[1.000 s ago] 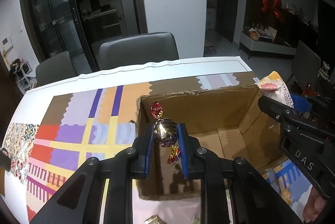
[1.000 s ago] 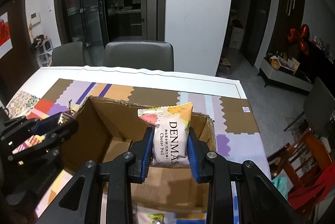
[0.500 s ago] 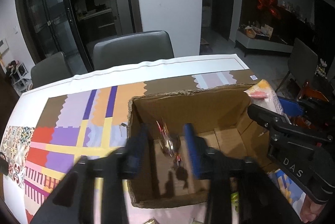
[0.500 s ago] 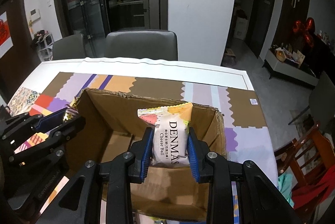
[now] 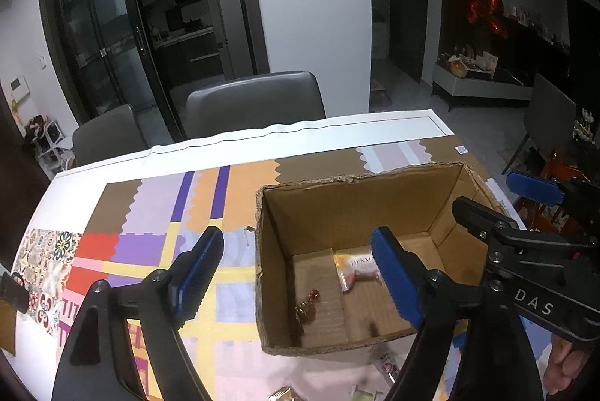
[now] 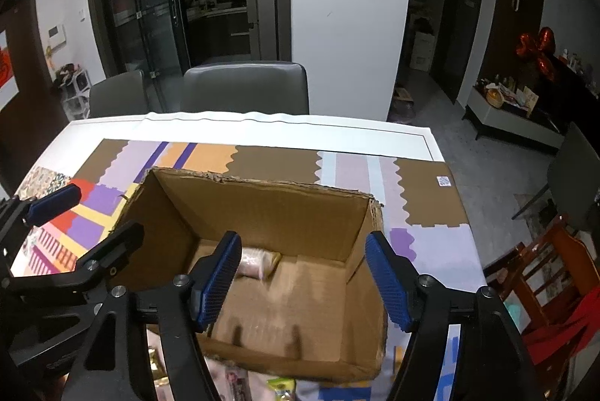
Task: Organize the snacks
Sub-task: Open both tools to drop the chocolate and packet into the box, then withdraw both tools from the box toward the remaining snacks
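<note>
step: drop-off into the cardboard box (image 5: 360,209), judged just finished; both snacks lie on its floor.
left gripper (image 5: 296,269): released, jaws just been opening, nothing between them; it hangs over the box's near-left corner.
right gripper (image 6: 303,273): released too, jaws just been opening, nothing held, poised above the box's open top.
foil candy (image 5: 305,307): on the box floor at about 7 o'clock, near the left wall.
cheese ball packet (image 5: 356,269): on the box floor near the centre, at 2 o'clock from the candy, apart from it.
next move: likely lifting both grippers clear of the rim and reaching for loose snacks on the tabletop (image 5: 240,153) at the box's near side, around 6 o'clock.
count: one box; two snacks inside; at least three small wrapped snacks (image 6: 281,388) outside, partly cut off, so the exact count is unclear; two grey chairs (image 5: 255,101).
</note>
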The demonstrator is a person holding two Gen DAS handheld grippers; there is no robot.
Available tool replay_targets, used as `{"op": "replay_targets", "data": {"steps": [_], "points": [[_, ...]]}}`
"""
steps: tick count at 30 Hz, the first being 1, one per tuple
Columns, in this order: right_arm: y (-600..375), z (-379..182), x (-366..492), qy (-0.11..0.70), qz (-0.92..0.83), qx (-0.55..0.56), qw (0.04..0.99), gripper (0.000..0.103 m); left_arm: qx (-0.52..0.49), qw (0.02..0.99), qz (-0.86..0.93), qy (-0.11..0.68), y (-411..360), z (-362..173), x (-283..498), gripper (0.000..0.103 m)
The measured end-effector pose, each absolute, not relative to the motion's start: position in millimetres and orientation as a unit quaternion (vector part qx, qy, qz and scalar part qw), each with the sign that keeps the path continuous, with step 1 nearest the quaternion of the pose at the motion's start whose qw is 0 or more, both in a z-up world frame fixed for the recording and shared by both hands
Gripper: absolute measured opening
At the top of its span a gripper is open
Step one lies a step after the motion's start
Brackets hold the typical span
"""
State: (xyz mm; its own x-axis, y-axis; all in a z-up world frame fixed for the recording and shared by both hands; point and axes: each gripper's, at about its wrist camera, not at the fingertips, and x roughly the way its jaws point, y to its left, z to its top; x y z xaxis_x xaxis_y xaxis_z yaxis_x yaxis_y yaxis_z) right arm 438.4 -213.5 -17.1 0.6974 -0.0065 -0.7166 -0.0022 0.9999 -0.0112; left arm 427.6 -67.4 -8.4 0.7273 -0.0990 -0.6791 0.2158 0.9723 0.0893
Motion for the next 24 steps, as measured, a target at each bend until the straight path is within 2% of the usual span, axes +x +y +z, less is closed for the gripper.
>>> {"op": "replay_targets", "data": {"steps": [24], "points": [[-201.2, 19.7, 370.0, 0.34, 0.003, 0.0, 0.941, 0.069, 0.072, 0.935, -0.057, 0.343, -38.7, 17.5, 359.8, 0.083]]}}
